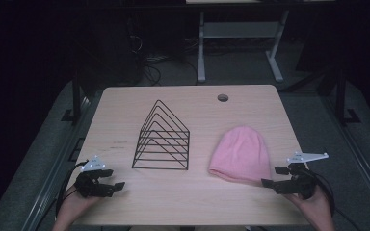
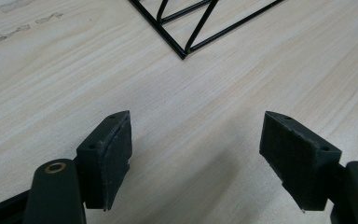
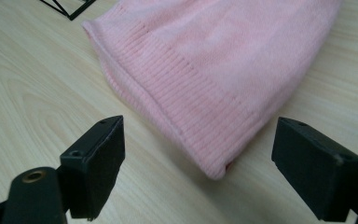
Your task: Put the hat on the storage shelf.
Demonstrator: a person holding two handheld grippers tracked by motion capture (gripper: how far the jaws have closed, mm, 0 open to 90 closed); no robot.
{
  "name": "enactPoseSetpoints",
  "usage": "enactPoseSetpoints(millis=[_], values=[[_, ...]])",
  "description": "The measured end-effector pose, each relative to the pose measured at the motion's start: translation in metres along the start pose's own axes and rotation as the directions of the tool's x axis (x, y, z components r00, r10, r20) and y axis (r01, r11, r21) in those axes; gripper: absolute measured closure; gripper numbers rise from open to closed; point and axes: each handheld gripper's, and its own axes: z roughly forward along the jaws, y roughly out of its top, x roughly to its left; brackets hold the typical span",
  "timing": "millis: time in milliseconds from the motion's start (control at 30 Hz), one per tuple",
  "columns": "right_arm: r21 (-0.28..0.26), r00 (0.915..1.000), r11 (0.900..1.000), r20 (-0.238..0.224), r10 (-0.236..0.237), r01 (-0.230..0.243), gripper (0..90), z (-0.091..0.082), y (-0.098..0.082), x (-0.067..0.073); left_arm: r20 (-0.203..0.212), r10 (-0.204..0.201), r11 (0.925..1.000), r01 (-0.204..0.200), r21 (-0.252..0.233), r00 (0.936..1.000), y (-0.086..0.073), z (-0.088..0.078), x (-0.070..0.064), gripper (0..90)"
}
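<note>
Here the wire rack (image 1: 162, 137) serves as the landmark, standing upright near the middle of the pale wood counter (image 1: 183, 197). To the left of the rack and nearer the person, the left gripper (image 1: 117, 185) rests low over the counter, held in the person's left hand (image 1: 74, 202), its jaws spread wide with nothing between them. In the left gripper view, a corner of the rack's black base lies ahead of those jaws, apart from them. To the right of the rack, a pink knit beanie (image 1: 241, 154) lies flat on the counter, its ribbed brim toward the person. Further right of the rack, the right gripper (image 1: 270, 176) sits just beside the beanie's brim corner, jaws released and wide apart, empty.
</note>
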Motion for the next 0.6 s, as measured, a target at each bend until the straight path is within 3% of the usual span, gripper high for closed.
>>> enactPoseSetpoints(millis=[400,600], values=[[0.049,0.9997,0.999,0.021,-0.009,0.008,15.5,0.003,0.034,-0.017,-0.002,-0.008,0.9999,0.008,-0.010,1.0000,0.001,0.002,0.003,25.3],[0.063,0.9999,0.998,0.006,0.009,-0.010,15.5,0.007,0.053,-0.025,0.000,-0.005,1.0000,0.005,0.001,1.0000,0.001,0.003,0.003,25.4]])
